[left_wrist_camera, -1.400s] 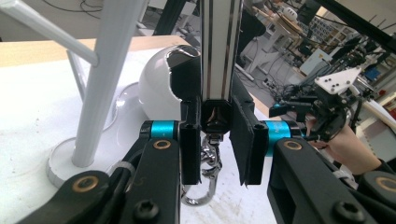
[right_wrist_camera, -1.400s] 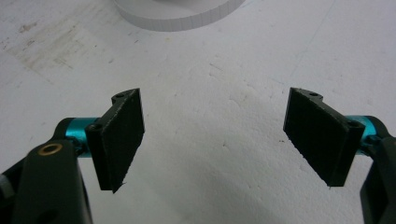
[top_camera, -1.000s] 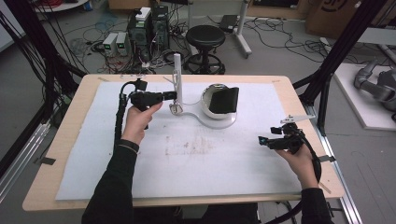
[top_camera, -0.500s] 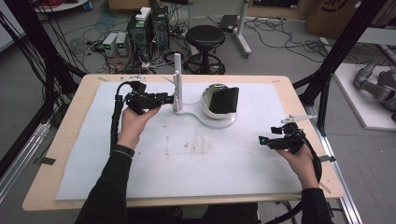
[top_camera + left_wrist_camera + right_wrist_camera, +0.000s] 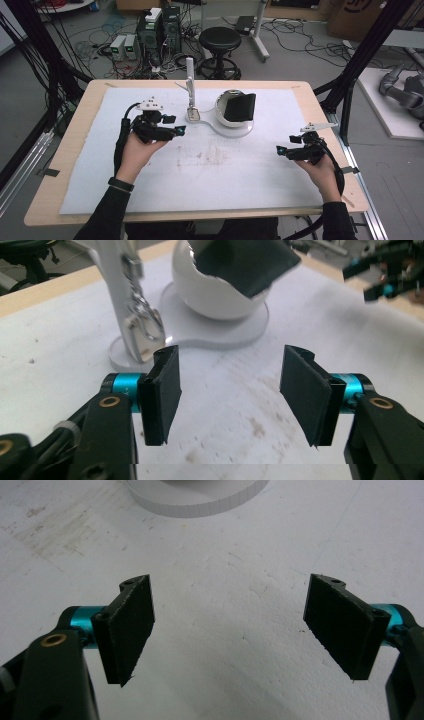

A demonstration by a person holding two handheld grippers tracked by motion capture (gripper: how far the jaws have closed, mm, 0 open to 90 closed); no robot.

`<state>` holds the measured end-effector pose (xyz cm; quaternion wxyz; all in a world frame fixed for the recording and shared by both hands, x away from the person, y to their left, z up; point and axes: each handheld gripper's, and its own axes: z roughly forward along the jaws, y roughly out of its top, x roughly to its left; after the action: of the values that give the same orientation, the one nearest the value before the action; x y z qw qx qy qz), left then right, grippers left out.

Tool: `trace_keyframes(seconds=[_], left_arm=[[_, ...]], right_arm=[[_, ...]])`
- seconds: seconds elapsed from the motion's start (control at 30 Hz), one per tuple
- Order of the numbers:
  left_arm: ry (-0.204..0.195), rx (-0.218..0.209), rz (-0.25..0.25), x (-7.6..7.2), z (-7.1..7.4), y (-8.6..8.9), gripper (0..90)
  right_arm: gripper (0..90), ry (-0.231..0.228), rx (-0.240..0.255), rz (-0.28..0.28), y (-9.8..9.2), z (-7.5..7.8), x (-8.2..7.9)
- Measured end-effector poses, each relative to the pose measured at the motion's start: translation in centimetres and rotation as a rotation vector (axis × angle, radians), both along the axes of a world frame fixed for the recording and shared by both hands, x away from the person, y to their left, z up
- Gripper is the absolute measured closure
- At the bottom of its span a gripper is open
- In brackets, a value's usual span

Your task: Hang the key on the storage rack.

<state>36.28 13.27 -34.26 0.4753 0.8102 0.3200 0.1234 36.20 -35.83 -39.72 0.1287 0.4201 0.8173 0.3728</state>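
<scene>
Left claw (image 5: 227, 395): we hold it spread wide, empty, just short of the white post (image 5: 122, 300).
Right claw (image 5: 232, 630): likewise spread and empty, over bare tabletop (image 5: 240, 555).
Likely target: keyring (image 5: 142, 322) hanging on the post, beside the white bowl (image 5: 215, 290).
Technique: we judge a level, centred approach best.

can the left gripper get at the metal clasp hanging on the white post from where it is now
Probably yes. The left gripper is open and empty, pointing toward the clasp on the white post, with only bare mat between them; the white holder sits off to the side.
</scene>
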Motion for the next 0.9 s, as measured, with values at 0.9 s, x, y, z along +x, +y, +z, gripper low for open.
trace_keyframes(seconds=[0.9], left_arm=[[0.027, 0.198, -0.054, -2.7, -1.4, 0.7, 31.5]], right_arm=[[20.8, 0.0, -0.015, 0.03, 0.5, 0.6, -0.2]])
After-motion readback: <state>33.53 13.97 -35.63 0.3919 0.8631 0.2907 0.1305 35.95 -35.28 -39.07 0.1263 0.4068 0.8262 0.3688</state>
